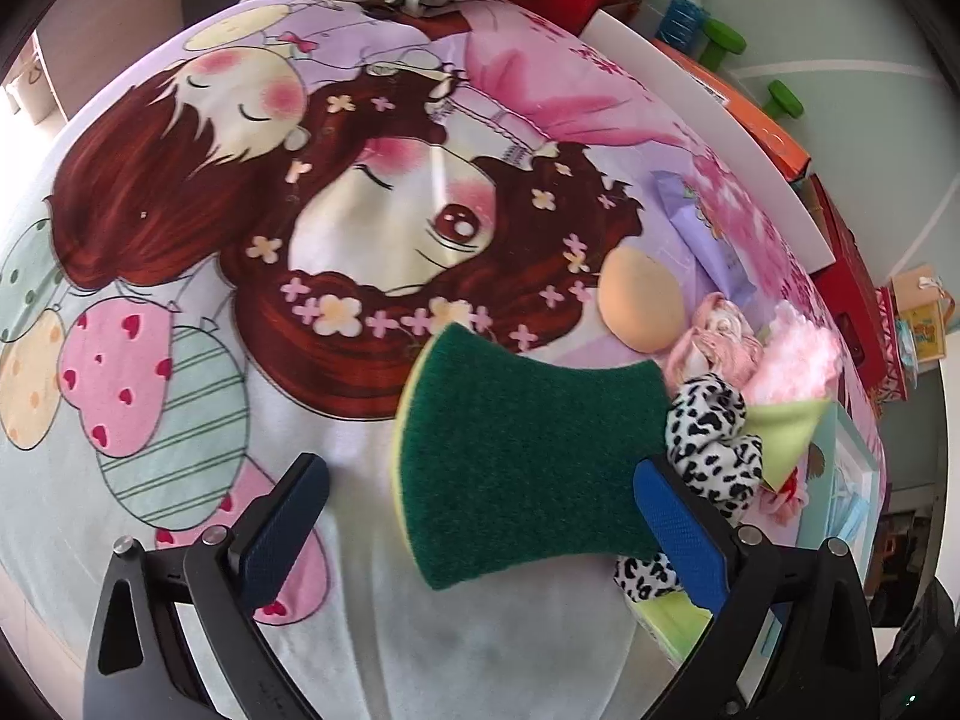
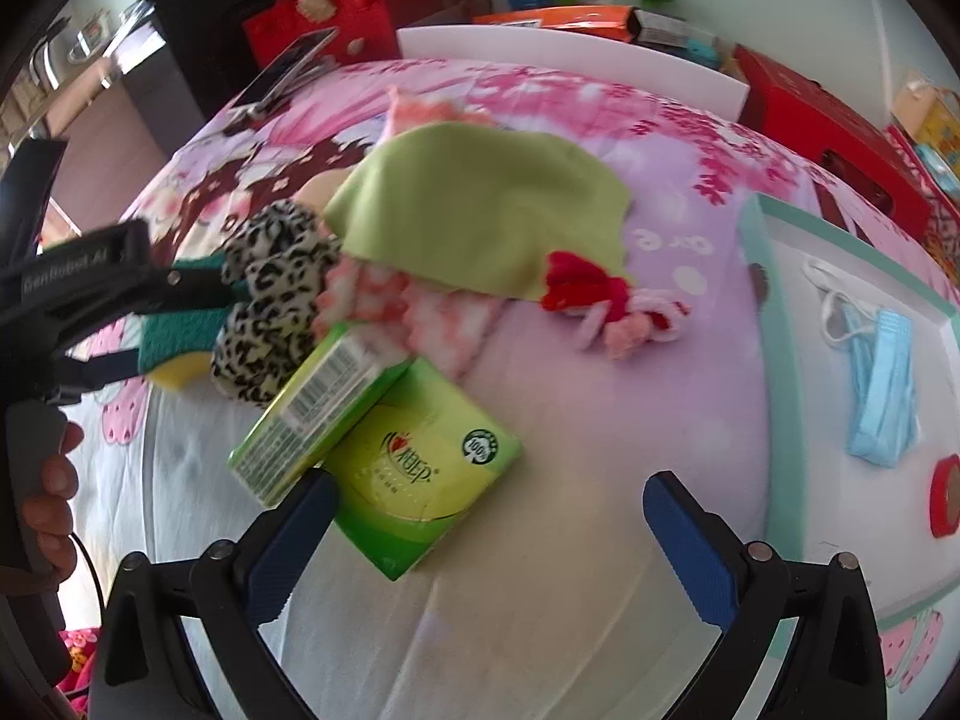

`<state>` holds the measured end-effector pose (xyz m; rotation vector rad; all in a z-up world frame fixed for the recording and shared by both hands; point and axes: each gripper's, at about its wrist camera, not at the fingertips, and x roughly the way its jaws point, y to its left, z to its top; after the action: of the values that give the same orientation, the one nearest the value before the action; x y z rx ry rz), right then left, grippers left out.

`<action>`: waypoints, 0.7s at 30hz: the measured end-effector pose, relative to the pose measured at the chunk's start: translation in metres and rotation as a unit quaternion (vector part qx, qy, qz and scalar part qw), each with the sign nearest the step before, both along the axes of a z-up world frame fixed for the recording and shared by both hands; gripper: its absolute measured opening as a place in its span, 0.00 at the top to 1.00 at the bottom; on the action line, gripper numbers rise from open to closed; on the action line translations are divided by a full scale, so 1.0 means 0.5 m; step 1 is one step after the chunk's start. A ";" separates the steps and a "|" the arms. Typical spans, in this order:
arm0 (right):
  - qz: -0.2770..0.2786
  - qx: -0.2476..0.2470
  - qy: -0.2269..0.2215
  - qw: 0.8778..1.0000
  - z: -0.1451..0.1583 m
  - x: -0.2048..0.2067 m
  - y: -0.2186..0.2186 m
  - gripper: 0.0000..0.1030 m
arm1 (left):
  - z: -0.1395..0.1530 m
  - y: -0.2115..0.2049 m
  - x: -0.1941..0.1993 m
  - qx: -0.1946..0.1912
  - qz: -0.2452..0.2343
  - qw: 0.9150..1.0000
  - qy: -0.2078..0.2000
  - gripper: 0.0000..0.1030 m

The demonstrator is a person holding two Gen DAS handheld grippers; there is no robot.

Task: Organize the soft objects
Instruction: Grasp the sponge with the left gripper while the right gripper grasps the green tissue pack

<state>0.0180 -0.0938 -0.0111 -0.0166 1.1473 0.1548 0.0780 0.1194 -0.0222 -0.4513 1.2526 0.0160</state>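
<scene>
One blue face mask (image 2: 882,384) lies in the tray (image 2: 759,300).

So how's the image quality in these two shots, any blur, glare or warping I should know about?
Left wrist view: heavy fisheye bulge with black corners; the green sponge is crisp, and glare whitens the left edge. Right wrist view: same warping; the leopard-print cloth and pink fuzzy cloth smear with motion blur, while the tissue pack and the fingers stay sharp.
</scene>
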 end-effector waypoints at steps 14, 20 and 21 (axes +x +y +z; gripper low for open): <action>0.036 -0.007 0.013 0.999 -0.021 -0.001 0.037 0.00 | 0.022 0.022 -0.006 -0.050 0.030 0.998 -0.023 0.39; 0.026 -0.013 0.012 1.000 -0.025 0.001 0.033 0.00 | 0.032 0.031 -0.009 -0.051 0.041 0.997 -0.036 0.49; 0.022 -0.013 0.011 1.000 -0.025 0.001 0.030 0.00 | 0.034 0.036 -0.013 -0.054 0.044 0.997 -0.038 0.50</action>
<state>0.0184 -0.0788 -0.0235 -0.0625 1.1718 0.1802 0.0717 0.1373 -0.0051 -0.5957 1.1617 0.0058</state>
